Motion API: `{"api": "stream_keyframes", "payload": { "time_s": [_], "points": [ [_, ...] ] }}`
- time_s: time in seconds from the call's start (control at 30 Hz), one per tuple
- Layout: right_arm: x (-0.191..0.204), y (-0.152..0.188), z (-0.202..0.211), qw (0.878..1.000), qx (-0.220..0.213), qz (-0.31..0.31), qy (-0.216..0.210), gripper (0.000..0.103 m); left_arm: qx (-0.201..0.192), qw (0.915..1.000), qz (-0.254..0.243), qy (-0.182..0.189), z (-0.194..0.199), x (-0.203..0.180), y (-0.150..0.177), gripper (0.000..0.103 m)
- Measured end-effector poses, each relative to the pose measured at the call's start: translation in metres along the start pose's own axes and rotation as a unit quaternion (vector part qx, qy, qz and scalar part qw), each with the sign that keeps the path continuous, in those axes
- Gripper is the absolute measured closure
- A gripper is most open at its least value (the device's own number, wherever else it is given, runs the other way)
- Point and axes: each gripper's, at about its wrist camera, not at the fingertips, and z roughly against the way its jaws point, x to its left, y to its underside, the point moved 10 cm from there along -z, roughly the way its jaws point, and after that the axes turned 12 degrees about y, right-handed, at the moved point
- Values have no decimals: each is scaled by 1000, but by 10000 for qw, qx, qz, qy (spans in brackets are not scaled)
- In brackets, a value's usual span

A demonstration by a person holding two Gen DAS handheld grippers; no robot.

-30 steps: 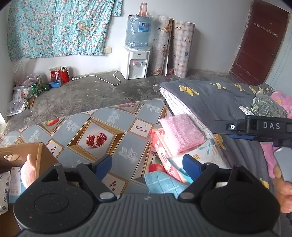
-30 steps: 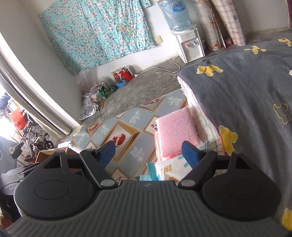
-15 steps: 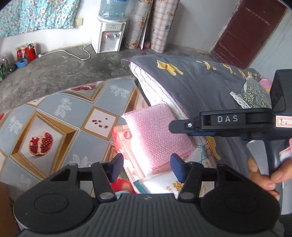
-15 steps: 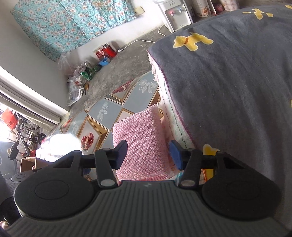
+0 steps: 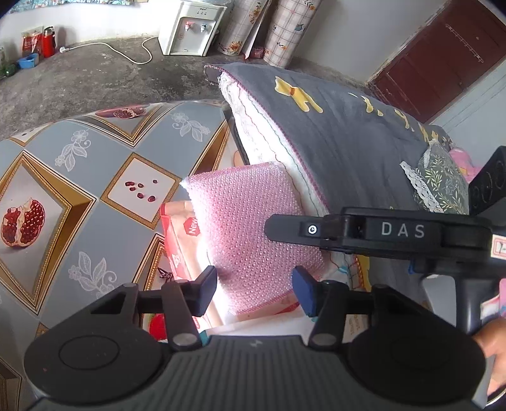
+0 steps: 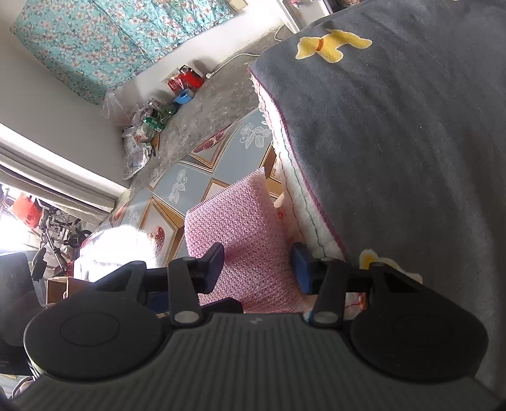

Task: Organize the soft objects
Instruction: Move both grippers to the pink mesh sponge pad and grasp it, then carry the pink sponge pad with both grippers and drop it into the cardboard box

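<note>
Two sets of tongs down over one pink sponge (image 5: 249,221). Left tongs (image 5: 254,292) half apart, just been closing, blue pads above the near edge of the sponge, sponge showing in the gap at 12 o'clock, wider than the gap, not clamped. Right tongs (image 6: 257,267) half apart too, also just been closing, same sponge in the gap, again not clamped; touching or not, not clear. Sponge flat on top of a red and white pack (image 5: 180,227), at the edge of the bench (image 5: 95,177) with the pomegranate cloth. More of that cloth out at 9 and 10 o'clock in the left view. Grey blanket (image 5: 348,142) with yellow shapes just beside the sponge at 2 o'clock. Hand (image 5: 493,344) on the black handle at 4 o'clock. White water machine (image 5: 189,27) on the floor, far off at 11 o'clock.
</note>
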Motion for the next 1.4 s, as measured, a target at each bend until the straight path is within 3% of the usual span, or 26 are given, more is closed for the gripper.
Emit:
{"api": "stream_keyframes", "payload": {
  "time_s": [0.37, 0.63, 1.0, 1.23, 1.4],
  "points": [
    [-1, 3, 4, 9997, -29, -235, -55, 63, -93, 9998, 194, 19, -2, -3, -5, 48],
    [13, 3, 34, 9990, -272, -298, -178, 63, -337, 9994, 62, 97, 28, -16, -8, 48],
    [69, 26, 128, 9956, -809, -39, -474, 65, -898, 9955, -286, 122, 119, -51, 4, 48],
    [130, 70, 183, 9923, -959, 317, -718, 65, -1202, 9923, -277, 63, 196, -57, 38, 48],
    [196, 118, 201, 9894, -810, 633, -1029, 65, -1457, 9893, -39, -107, 258, -33, 75, 48]
  ]
}}
